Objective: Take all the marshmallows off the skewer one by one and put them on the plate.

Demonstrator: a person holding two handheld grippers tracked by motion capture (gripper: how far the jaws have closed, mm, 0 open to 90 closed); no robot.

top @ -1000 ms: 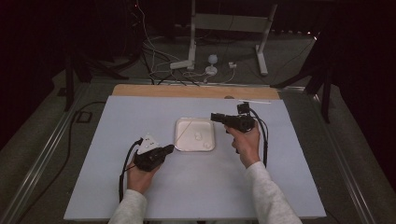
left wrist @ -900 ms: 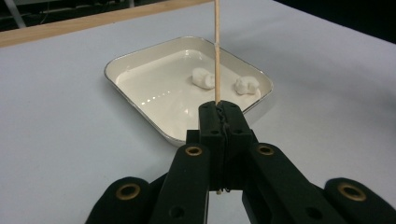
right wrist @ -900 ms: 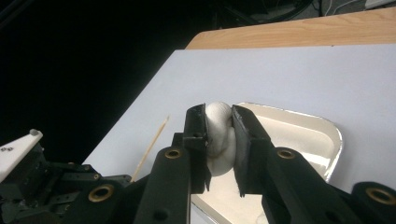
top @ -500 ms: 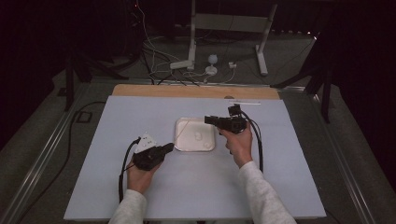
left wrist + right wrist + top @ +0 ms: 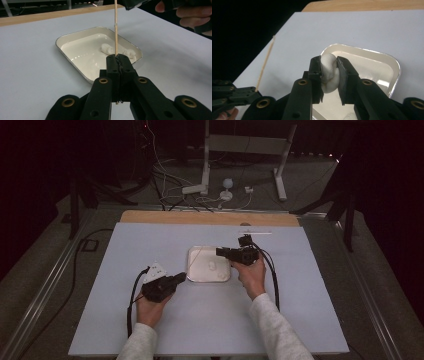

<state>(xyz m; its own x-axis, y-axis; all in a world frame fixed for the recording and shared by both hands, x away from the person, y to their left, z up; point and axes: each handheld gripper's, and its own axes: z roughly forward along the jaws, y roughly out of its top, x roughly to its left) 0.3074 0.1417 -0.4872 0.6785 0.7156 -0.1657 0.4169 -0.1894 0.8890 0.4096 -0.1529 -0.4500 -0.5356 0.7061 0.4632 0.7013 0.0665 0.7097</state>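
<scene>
Marshmallow (image 5: 329, 73), white and soft, is the piece being handled; the views are taken in turn.

High view: a white tray (image 5: 194, 270) lies at the middle of the frame on the pale tabletop (image 5: 300, 320). The right claw (image 5: 220, 252) points toward frame left above the tray's right edge, held by the right hand (image 5: 251, 275). The left claw (image 5: 183, 278) sits just left of the tray's lower left corner, held by the left hand (image 5: 150, 307). One small white piece (image 5: 212, 267) lies in the tray. The marshmallow cannot be made out here.

Left gripper view: the left claw (image 5: 117, 59) is clamped on a thin wooden skewer (image 5: 115, 27), which stands upright and runs out of the top of the frame. Behind it, in the centre, the tray (image 5: 60, 42) holds two white pieces (image 5: 107, 48) near its right side. The right hand (image 5: 190, 15) appears at the upper right.

Right gripper view: the right claw (image 5: 329, 66) is clamped on the marshmallow, which bulges between the two jaws, above the tray (image 5: 395, 65) at centre right. At the left of the frame the skewer (image 5: 265, 63) rises from the left claw (image 5: 254, 93), tilted slightly.
</scene>
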